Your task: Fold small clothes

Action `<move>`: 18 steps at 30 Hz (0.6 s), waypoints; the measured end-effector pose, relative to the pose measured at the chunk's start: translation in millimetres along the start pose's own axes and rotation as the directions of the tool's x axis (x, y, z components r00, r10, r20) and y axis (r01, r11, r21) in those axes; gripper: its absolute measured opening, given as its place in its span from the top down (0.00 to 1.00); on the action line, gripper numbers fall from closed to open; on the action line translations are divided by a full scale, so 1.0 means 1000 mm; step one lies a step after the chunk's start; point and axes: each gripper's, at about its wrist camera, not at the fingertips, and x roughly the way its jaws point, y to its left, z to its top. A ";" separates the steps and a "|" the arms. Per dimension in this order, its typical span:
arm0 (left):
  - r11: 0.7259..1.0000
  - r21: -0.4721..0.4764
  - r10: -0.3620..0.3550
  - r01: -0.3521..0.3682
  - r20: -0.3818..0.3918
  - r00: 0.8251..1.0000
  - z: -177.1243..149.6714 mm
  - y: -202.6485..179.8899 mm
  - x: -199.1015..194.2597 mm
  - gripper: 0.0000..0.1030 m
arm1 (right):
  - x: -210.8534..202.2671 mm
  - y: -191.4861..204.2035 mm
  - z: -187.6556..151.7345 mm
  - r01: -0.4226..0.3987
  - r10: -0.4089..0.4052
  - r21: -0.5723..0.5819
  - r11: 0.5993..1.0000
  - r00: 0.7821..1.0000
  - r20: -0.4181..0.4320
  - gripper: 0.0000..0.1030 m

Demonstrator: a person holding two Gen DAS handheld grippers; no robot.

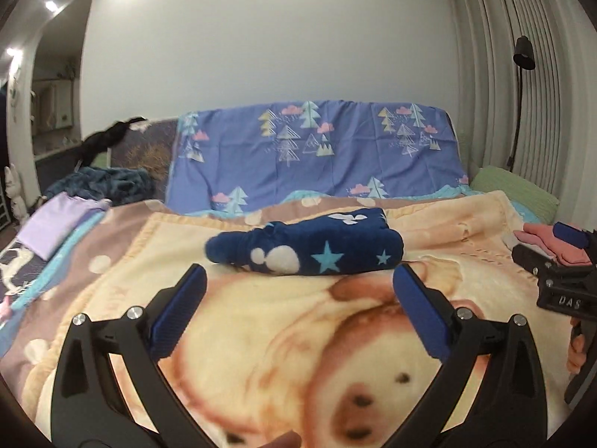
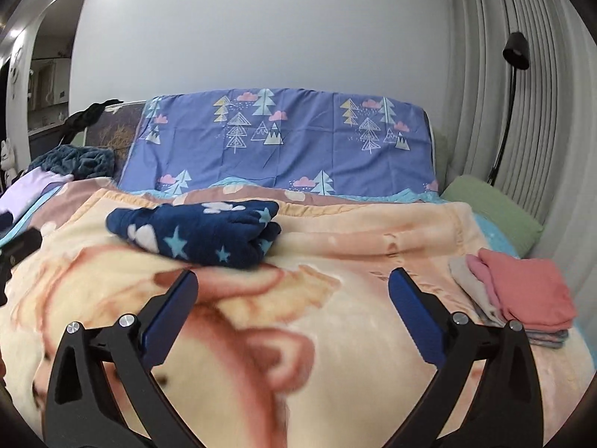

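A: Left wrist view. Left gripper, jaws spread as wide as they go, nothing between them. Ahead of them, apart from the tips, lies the navy plush fleece garment with pale stars and white blobs, a thick folded bundle on the cream-and-pink pile blanket with a bear face, toward the bed's far edge, near the middle.

B: Handling?

A: My guess: soft, light, bulky, springy. Not fragile, not slippery. The layers would likely slump apart if pinched by one. Best hold looks like the thick folded side at its right end, biting through all layers.

B: Any writing?

A: "DAS" on the black body of the right gripper, at the frame's right. Behind it, part of a stack of folded salmon-pink clothes.

B: Right wrist view?

A: Right gripper, jaws also fully apart, empty. The navy garment sits ahead and left of them, untouched. The pink stack lies by the bed's right edge, well apart from it. Faint lettering woven into the blanket, unreadable.
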 end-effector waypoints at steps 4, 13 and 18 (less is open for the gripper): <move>0.999 -0.027 0.027 -0.028 -0.010 1.000 -0.007 -0.010 -0.037 0.02 | -0.032 -0.004 -0.018 -0.019 0.019 0.039 0.999 1.000 -0.014 0.01; 0.997 -0.009 -0.072 0.071 -0.107 0.992 -0.035 -0.040 -0.068 0.02 | -0.075 -0.019 -0.047 0.013 -0.005 0.101 0.995 0.996 -0.084 0.01; 0.999 0.019 -0.040 0.043 -0.127 0.991 -0.039 -0.051 -0.081 0.02 | -0.094 -0.021 -0.048 0.008 -0.002 0.116 0.993 0.999 -0.051 0.01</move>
